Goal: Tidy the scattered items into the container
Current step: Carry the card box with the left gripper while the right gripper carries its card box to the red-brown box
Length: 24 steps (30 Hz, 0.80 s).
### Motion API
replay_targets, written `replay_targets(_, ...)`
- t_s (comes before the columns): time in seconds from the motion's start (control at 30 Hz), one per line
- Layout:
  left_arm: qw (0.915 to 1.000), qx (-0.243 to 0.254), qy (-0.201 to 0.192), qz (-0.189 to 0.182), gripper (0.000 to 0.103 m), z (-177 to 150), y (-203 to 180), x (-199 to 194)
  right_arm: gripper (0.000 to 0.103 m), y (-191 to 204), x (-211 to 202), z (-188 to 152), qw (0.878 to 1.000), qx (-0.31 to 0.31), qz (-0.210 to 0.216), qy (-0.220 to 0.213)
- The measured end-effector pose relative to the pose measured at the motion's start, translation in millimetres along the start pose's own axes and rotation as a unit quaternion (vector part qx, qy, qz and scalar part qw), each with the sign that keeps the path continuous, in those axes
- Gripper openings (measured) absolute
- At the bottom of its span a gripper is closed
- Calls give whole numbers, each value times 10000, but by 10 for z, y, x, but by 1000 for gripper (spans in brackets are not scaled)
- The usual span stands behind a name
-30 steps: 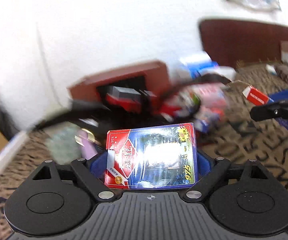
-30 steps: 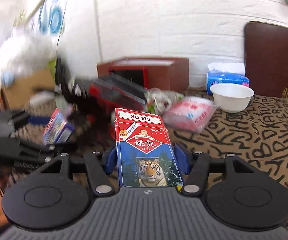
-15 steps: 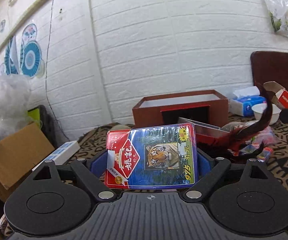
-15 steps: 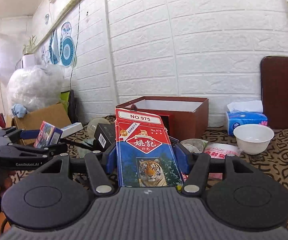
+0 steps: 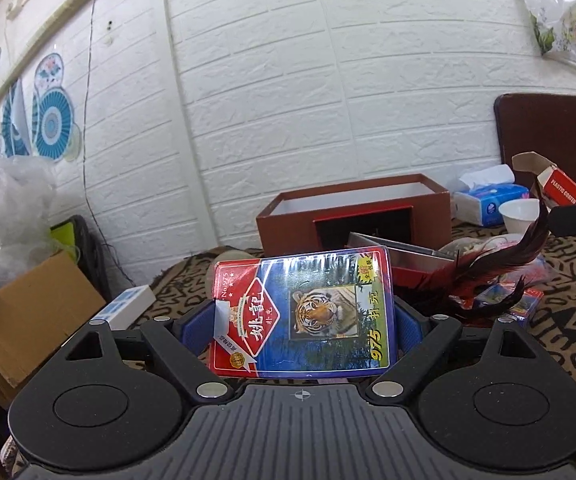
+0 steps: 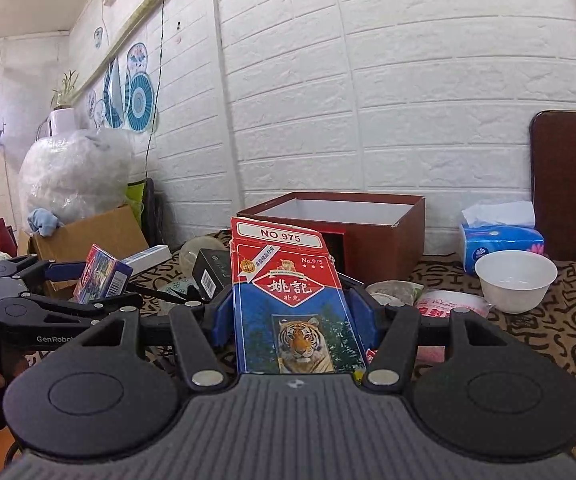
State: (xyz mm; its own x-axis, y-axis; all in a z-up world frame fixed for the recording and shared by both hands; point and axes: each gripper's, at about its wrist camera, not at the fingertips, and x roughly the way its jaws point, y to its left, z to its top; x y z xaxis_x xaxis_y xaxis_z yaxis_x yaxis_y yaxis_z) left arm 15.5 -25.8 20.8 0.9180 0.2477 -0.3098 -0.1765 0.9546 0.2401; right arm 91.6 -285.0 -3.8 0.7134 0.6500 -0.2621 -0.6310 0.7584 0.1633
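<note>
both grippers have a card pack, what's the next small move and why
Probably carry both forward over the open brown box before letting go. The left gripper clamps a pack lying sideways, the right gripper an upright pack, and the box sits behind both, its white inside looking empty.

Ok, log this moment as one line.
left claw: holds sideways tiger card pack | right claw: holds upright opened pack | brown box: ahead
</note>
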Motion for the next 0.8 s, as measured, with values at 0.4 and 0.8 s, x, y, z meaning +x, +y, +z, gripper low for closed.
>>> replay_targets(0.4,9997,115,-140,-176,88,241,42,210,64,-96,96,195,9997,-171,-144,38)
replay_targets(0.8,9970,498,-428,-420,88,1174,72,1592,65,-582,1406,995,9991,-244,-328,101)
